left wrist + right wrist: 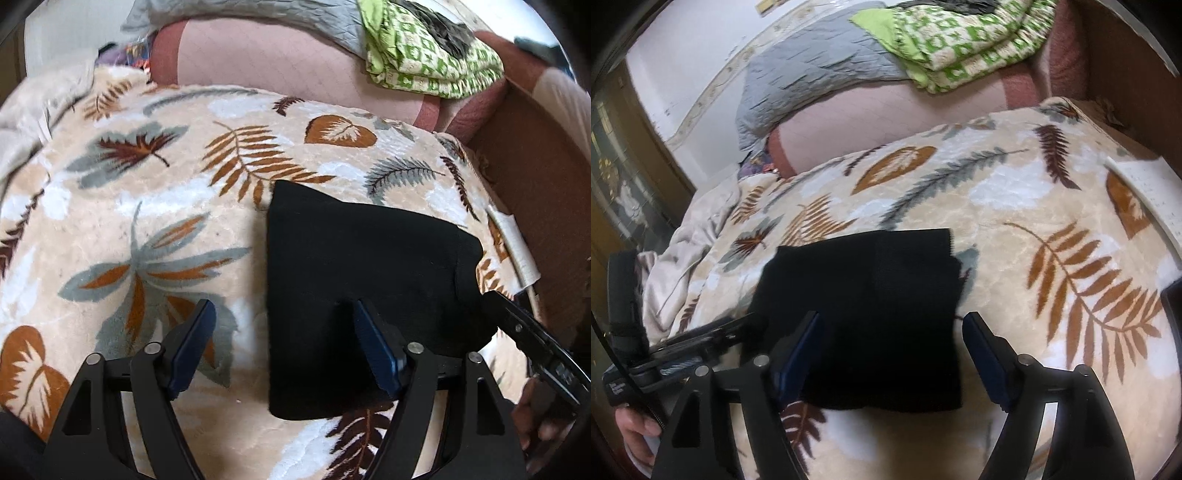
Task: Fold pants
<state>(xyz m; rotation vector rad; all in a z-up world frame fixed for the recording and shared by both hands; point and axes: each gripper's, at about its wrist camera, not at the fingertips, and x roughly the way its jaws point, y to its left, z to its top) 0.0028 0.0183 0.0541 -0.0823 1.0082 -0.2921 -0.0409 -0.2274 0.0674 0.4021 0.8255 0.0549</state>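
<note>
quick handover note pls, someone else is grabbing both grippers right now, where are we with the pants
Left gripper: open, holding nothing, above the left edge of the black pants.
Right gripper: open, holding nothing, over the pants' near right part.
Pants: lying in a compact folded rectangle on the leaf-print blanket.
Done: pants look folded, both grippers free of them.
Left: probably only a check of the edges, or one more fold if a smaller bundle is wanted.

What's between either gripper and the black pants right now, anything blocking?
Nothing visible. The black pants lie folded flat on the leaf-print blanket with nothing on top. The left gripper and the right gripper are both open right at the fabric's near edge. The green patterned quilt lies far behind.
</note>
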